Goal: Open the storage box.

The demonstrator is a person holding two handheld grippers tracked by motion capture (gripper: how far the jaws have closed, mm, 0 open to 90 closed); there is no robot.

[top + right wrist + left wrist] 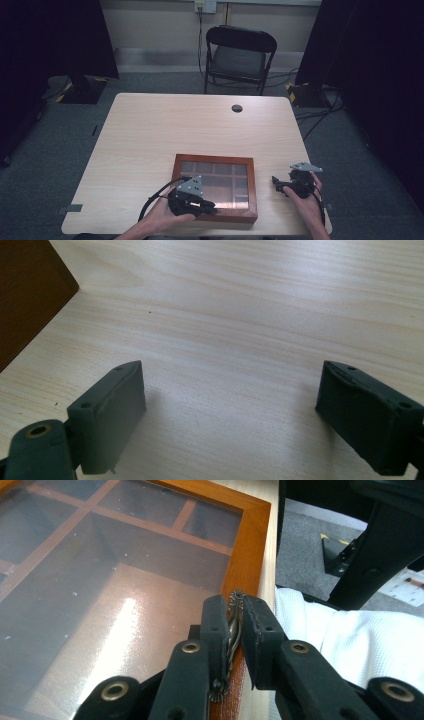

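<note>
Left gripper (235,630) clamped on small ornate brass latch (234,611) at front edge of glass-lidded wooden compartment box (215,161), presumably for lifting lid; right gripper (230,405) spread wide over pale wood table (150,130).

In the left gripper view the left tongs (234,630) cover most of the small metal clasp (235,611) they pinch; its lower end is hidden. The glass lid (100,580) glares, blurring the compartments beneath. The wooden box (25,295) is cut off by the right gripper view's edge.

Glossy glass-lidded wooden box (215,187), seemingly brass clasp (235,611)
</note>
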